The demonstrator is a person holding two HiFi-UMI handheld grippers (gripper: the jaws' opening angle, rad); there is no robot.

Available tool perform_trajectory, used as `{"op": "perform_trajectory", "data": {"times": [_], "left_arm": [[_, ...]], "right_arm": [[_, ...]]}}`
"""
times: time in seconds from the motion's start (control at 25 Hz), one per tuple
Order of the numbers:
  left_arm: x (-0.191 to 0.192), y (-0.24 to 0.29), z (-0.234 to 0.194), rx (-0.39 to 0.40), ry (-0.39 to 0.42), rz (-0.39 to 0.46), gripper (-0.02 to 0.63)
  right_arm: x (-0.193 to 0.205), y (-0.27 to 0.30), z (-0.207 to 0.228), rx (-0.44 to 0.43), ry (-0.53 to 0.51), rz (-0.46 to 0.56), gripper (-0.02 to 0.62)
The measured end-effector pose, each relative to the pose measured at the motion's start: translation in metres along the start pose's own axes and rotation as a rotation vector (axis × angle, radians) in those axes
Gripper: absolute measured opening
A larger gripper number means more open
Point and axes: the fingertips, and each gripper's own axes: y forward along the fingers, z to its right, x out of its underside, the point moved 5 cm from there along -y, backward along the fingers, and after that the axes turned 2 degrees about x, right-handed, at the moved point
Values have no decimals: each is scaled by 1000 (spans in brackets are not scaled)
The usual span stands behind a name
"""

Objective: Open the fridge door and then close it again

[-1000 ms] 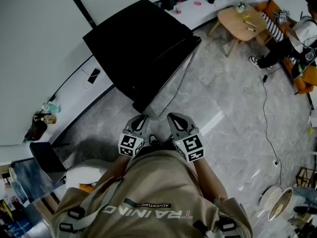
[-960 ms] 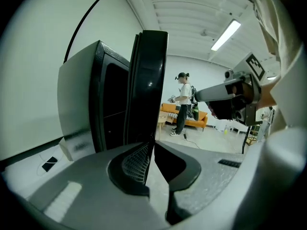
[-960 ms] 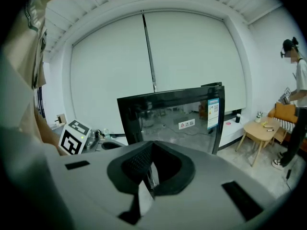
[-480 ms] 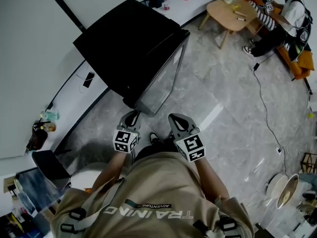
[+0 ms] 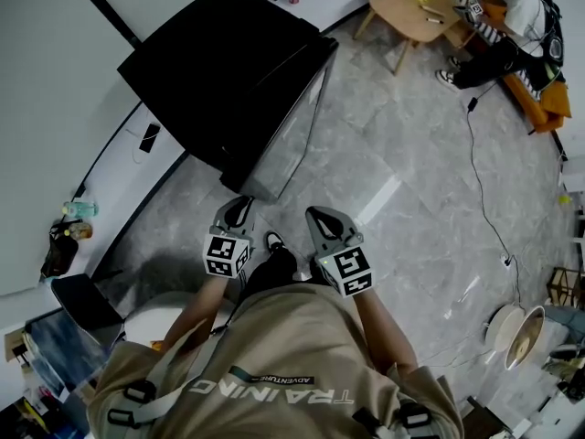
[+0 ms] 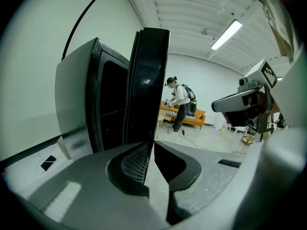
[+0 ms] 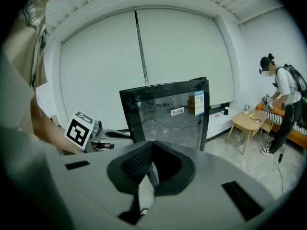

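Note:
A black fridge (image 5: 215, 71) stands at the upper left in the head view, its glossy door (image 5: 288, 122) facing the room. In the left gripper view the door (image 6: 149, 80) shows edge-on, with a dark gap between it and the body (image 6: 79, 109), so it seems to stand slightly ajar. My left gripper (image 5: 239, 207) (image 6: 152, 145) hovers just short of the door's near lower corner, jaws together with nothing between them. My right gripper (image 5: 320, 216) (image 7: 152, 145) is beside it on the right, also shut and empty, facing the door's front (image 7: 168, 114).
A white ledge (image 5: 137, 158) runs along the wall left of the fridge. A person (image 5: 512, 21) stands by a wooden table (image 5: 411, 12) and an orange sofa at the far right. A cable (image 5: 484, 172) trails over the grey floor. A dark chair (image 5: 82, 300) is at the lower left.
The head view has swung, so the fridge sits further up and left. Both grippers stay side by side in front of me; the right one has drifted slightly.

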Motion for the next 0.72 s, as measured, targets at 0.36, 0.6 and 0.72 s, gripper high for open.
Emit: {"op": "perform_trajectory", "data": {"times": [0.36, 0.6, 0.72], "left_arm": [[5, 4, 36, -38, -14, -31, 28], [7, 8, 63, -126, -69, -47, 28], [7, 13, 78, -170, -94, -43, 28]], "right_arm": [[14, -29, 23, -41, 8, 33, -3], [30, -62, 52, -68, 8, 45, -3], [39, -79, 66, -73, 7, 53, -3]]}}
